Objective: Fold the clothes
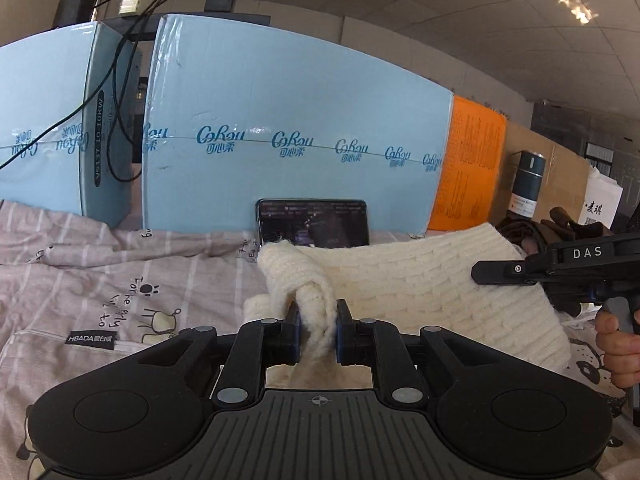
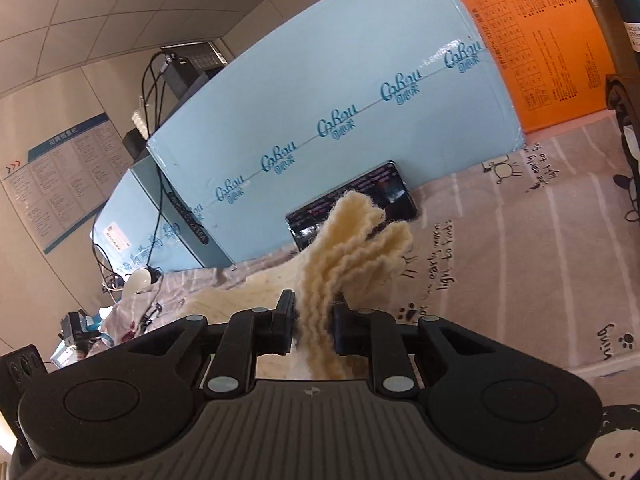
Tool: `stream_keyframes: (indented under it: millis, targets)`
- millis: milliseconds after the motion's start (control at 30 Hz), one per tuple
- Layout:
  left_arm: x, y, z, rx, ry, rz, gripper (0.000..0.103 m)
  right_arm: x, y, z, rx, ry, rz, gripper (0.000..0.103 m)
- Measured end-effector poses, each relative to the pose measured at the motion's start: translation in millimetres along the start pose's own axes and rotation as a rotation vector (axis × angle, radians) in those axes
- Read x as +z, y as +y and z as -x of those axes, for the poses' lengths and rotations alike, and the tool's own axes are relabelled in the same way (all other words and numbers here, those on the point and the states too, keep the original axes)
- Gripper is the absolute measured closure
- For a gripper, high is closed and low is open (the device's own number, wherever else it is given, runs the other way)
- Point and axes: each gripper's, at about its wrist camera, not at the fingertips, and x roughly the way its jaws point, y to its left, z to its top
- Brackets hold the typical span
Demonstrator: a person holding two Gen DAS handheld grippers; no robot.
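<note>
One cream cable-knit sweater (image 1: 420, 276) is seen, bunched ahead of two black two-finger grippers, the left (image 1: 318, 330) and the right (image 2: 314, 326). Two pale blue printed cartons (image 1: 300, 120) are counted beyond them, with one orange panel (image 1: 468, 168) alongside. One dark-screened phone (image 1: 314, 224) is propped straight ahead, and one dark green cylindrical flask (image 1: 528, 182) is noted far right.

Left hand-held gripper (image 1: 318, 330) clamped on knit; right hand-held gripper (image 2: 314, 330) tilted, clamped on knit.
</note>
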Motion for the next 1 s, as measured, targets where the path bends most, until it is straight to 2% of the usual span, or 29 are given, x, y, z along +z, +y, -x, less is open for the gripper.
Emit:
stream_keyframes:
  millis: [33, 100, 167, 300, 367, 400, 533, 633, 700, 767, 800, 833, 900, 933, 1000]
  targets:
    - [-0.3, 5.4, -1.5, 0.0, 0.016, 0.016, 0.083, -2.0, -10.0, -2.6, -0.047, 0.023, -0.01, 0.076]
    - [-0.4, 15.6, -4.2, -0.003, 0.046, 0.046, 0.079, -4.9, -27.4, -5.2, -0.107, 0.058, -0.056, 0.048]
    - [3.9, 20.4, -4.9, -0.023, 0.05, 0.063, 0.072, -1.6, -31.5, -0.4, -0.132, 0.026, -0.055, 0.04]
    - [10.9, 16.1, -7.0, -0.05, 0.037, 0.033, 0.056, 10.8, -27.2, 5.5, -0.133, -0.025, -0.004, 0.031]
    - [13.1, 14.4, -7.1, -0.073, 0.047, 0.022, 0.038, 18.5, -21.0, 1.1, -0.115, -0.024, 0.026, 0.03]
    - [13.5, 14.2, -6.7, -0.082, 0.054, 0.017, 0.035, 23.3, -16.5, -2.8, -0.108, -0.021, 0.051, 0.028]
    - [13.2, 22.1, 0.2, -0.039, 0.06, 0.014, 0.015, 26.0, -9.3, -21.9, -0.097, 0.014, 0.115, 0.026]
    - [13.8, 37.6, 3.9, 0.004, 0.036, 0.072, 0.009, 19.6, -9.9, -29.9, -0.113, 0.012, 0.148, 0.031]
    - [11.3, 39.3, -5.1, 0.094, 0.072, 0.056, 0.009, 15.9, -10.0, -32.4, -0.14, 0.0, 0.178, 0.05]
    - [5.5, 37.3, -16.4, 0.173, 0.123, 0.017, 0.006, 15.2, -11.1, -32.1, -0.147, -0.013, 0.192, 0.062]
    - [2.9, 36.1, -18.9, 0.19, 0.13, 0.003, 0.004, 15.1, -10.9, -31.3, -0.148, -0.021, 0.205, 0.069]
    - [3.4, 35.6, -17.6, 0.196, 0.125, -0.003, 0.003, 14.1, -8.3, -29.6, -0.155, -0.034, 0.237, 0.072]
    - [4.1, 34.7, -12.3, 0.194, 0.098, -0.017, 0.004, 11.5, -0.7, -25.2, -0.174, -0.067, 0.315, 0.085]
    - [4.0, 34.2, -10.4, 0.19, 0.089, -0.024, 0.004, 10.2, 3.0, -23.1, -0.184, -0.083, 0.354, 0.087]
    - [5.9, 30.7, -4.4, 0.17, 0.06, -0.049, 0.004, 7.9, 12.9, -11.0, -0.13, -0.109, 0.4, 0.093]
